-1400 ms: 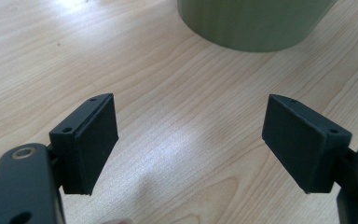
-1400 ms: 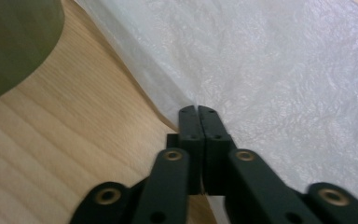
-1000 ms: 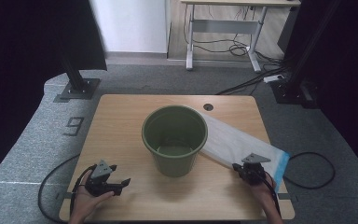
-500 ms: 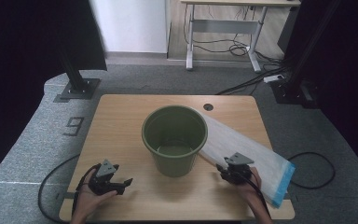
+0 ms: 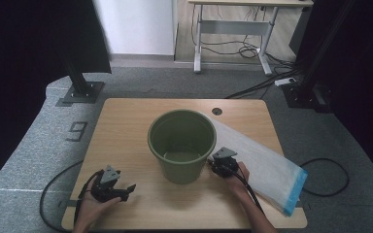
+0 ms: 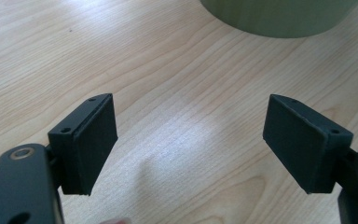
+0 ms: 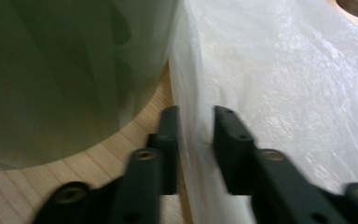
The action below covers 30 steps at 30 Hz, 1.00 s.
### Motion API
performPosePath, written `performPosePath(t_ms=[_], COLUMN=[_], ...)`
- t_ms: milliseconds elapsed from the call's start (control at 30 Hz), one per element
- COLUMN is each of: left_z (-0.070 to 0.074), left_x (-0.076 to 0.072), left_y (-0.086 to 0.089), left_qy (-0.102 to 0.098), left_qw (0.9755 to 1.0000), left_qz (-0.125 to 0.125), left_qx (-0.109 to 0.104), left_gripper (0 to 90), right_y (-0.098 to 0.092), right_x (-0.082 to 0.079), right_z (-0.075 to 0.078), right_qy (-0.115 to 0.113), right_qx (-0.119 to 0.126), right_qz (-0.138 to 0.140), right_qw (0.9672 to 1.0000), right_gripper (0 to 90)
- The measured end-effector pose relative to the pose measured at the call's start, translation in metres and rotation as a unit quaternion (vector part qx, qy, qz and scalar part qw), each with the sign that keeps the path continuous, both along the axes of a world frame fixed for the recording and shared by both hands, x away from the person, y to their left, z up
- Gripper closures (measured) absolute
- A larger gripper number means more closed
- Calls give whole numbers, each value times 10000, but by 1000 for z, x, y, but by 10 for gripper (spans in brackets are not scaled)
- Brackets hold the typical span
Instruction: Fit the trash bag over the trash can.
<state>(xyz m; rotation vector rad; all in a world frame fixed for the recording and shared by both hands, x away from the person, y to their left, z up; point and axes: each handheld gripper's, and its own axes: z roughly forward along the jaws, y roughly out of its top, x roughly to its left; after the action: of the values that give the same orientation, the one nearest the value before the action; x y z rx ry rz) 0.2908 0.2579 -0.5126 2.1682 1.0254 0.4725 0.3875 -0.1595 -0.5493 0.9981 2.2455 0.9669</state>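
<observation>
Bag edge (image 7: 192,140) between the closing right gripper's (image 7: 195,126) jaws.

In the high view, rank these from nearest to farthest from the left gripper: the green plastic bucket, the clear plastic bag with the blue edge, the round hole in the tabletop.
1. Green plastic bucket, table centre.
2. Clear plastic bag with the blue edge, right side.
3. Round hole in the tabletop, far edge.

Measured from the left gripper, near left.

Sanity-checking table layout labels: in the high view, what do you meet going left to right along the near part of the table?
left gripper → green bucket → right gripper → clear plastic bag with a blue edge
</observation>
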Motion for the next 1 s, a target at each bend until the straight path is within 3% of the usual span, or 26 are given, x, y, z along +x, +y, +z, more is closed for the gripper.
performPosePath(t_ms=[33,133,233,333,500,567,600,633,667,700,767,800,1000], left_z=[0,-1,-2,-3,-1,-1,0,0,-1,-1,-2,-3,-1], left_x=[0,0,1,1,0,0,0,0,1,1,1,2,1], left_y=[0,0,-2,-3,-3,-3,-2,-2,-2,-3,-3,-5,-3], left_qy=[0,4,20,47,4,-2,-6,-6,-2,5,9,27,13], left_qw=[10000,10000,10000,9999,9999,9999,10000,10000,9999,9999,9999,9999,9999], left_qz=[0,36,18,-4,24,34,53,53,52,43,39,30,39], left_qx=[0,28,92,125,125,102,82,82,89,115,129,161,124], left_gripper=[178,178,177,177,171,171,171,171,171,171,171,170,169], right_y=[0,-10,-18,-26,-36,-37,-38,-38,-37,-34,-31,-25,-6], right_x=[0,0,-6,-17,-36,-39,-41,-41,-40,-37,-33,-25,0], right_z=[0,1,3,4,5,6,6,6,7,9,11,14,5], right_qy=[0,84,181,229,511,504,504,504,452,265,248,165,320], right_qx=[0,158,291,285,226,172,141,141,156,332,417,481,316], right_qz=[0,-130,-188,-183,-164,-107,15,15,70,120,143,165,160], right_qw=[10000,9998,9992,9992,9983,9985,9986,9986,9988,9990,9987,9986,9989], right_gripper=[741,879,886,886,875,850,757,757,697,585,554,494,448])
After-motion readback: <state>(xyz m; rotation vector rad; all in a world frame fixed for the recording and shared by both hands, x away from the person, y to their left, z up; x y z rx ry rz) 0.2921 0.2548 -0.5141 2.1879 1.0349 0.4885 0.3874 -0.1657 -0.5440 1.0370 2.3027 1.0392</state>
